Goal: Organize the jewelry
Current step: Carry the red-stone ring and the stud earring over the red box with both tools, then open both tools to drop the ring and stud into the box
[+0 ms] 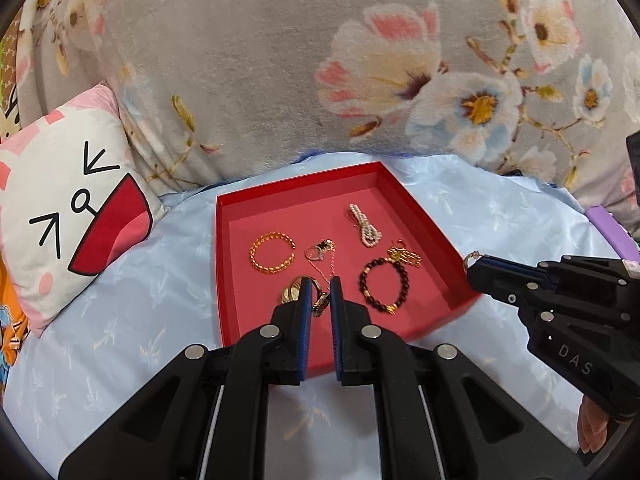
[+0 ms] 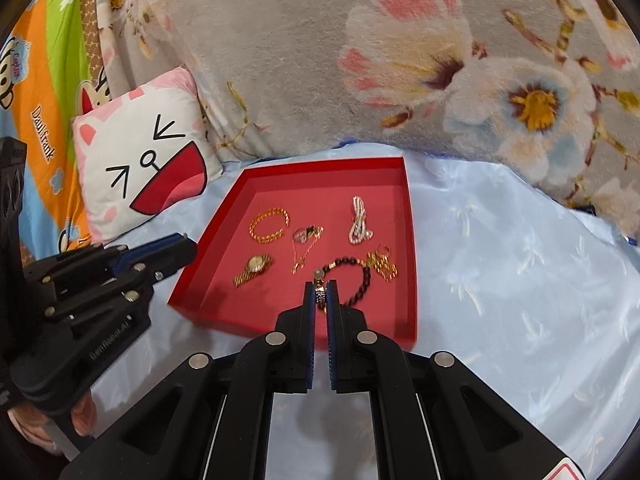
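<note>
The red tray (image 2: 410,240) lies on the pale blue sheet (image 2: 500,280), holding the gold bangle (image 2: 269,225), watch (image 2: 254,268), bead bracelet (image 2: 356,280) and pearl piece (image 2: 360,220).

The right gripper (image 2: 320,292) pinches a small ring (image 2: 320,294), raised over the tray's near edge; it could slip and vanish in the sheet.

The left gripper (image 1: 321,294) is nearly closed, empty.

Open sheet lies right.

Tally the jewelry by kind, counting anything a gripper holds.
Bracelets: 2 (gold bangle, bead bracelet)
Watch: 1
Thin chain: 1
Pearl strand: 1
Gold cluster: 1
Ring-like piece in the right gripper: 1
Total: 7
</note>
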A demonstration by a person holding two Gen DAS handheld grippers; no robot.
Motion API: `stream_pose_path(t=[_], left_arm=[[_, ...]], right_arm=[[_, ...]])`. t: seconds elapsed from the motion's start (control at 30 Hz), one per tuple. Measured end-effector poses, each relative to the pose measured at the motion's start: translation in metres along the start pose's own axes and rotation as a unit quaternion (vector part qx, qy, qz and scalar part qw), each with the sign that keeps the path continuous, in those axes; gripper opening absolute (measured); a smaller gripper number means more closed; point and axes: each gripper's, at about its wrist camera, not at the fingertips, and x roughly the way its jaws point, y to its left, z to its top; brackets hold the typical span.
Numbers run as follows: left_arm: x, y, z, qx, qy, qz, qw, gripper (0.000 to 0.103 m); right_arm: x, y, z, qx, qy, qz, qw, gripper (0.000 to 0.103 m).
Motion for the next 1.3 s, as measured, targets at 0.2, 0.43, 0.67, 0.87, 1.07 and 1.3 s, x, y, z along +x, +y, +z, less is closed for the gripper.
stream_pose_path(t=[0.2, 0.43, 0.67, 0.87, 1.07, 1.3], left_arm=[[0.039, 0.015, 0.009, -0.025, 0.016, 0.015, 0.9995, 0.008], [0.075, 0.028, 0.013, -0.035, 0.034, 0.047, 0.9977, 0.008], [0.09, 0.038, 0.014, -0.04, 0.042, 0.057, 0.9967, 0.008], [0.098, 0.048, 0.016, -0.05, 0.048, 0.06, 0.9958, 0.008], [0.107, 0.048, 0.012, -0.049, 0.057, 0.063, 0.9952, 0.008], [0.109, 0.047, 0.013, -0.048, 0.056, 0.062, 0.9953, 0.008]], right_arm=[[0.038, 0.003, 0.022, 0.003, 0.011, -0.01, 1.0, 0.005], [0.079, 0.006, 0.035, 0.009, 0.025, -0.015, 1.0, 0.005], [0.102, 0.002, 0.04, 0.014, 0.034, -0.024, 0.999, 0.005], [0.115, -0.004, 0.041, 0.014, 0.042, -0.033, 0.998, 0.005], [0.128, -0.01, 0.039, 0.021, 0.053, -0.035, 0.998, 0.005], [0.133, -0.009, 0.037, 0.025, 0.057, -0.03, 0.998, 0.005]])
